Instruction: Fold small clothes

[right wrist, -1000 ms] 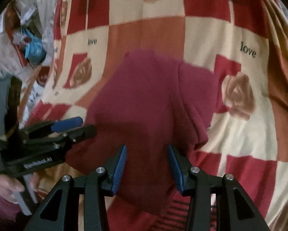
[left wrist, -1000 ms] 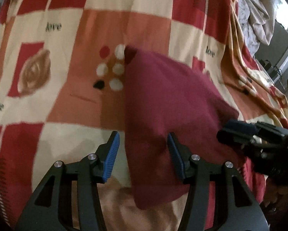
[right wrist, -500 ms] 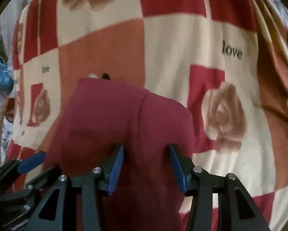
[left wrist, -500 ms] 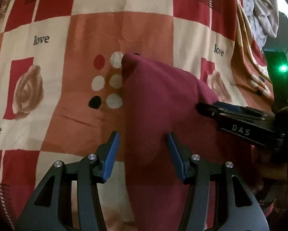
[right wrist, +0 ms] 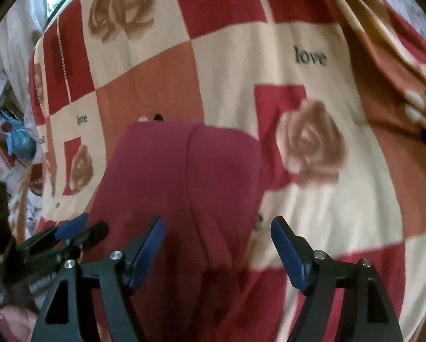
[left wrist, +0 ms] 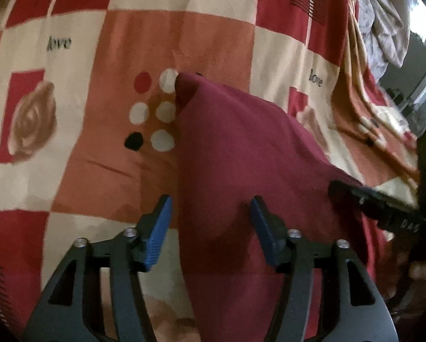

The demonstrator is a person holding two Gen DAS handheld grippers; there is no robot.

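Observation:
A maroon garment [left wrist: 241, 148] lies folded on the checked rose blanket [left wrist: 84, 176]. My left gripper [left wrist: 211, 222] hovers over its near left edge. Its jaws are opening, with cloth lying between them, and the blue pads [left wrist: 158, 233] stand clear of it. From the right side, the right gripper [left wrist: 344, 188] reaches in at the garment's edge. In the right wrist view the garment [right wrist: 184, 176] shows a centre seam. My right gripper [right wrist: 217, 236] straddles its near right edge, the jaws opening wide and pressing nothing. The left gripper [right wrist: 90, 226] is at the lower left.
The blanket [right wrist: 241, 71] covers the bed all round the garment. Crumpled grey bedding [left wrist: 384, 28] is piled at the far right, with dark furniture [left wrist: 421, 71] beyond. Clutter with a blue item [right wrist: 19, 142] lies past the bed's left edge. A hand [right wrist: 16, 322] holds the left gripper.
Both grippers' jaws have spread wider, away from the maroon cloth. The garment has settled flatter on the blanket. The right gripper has rolled and shifted toward the garment's right edge.

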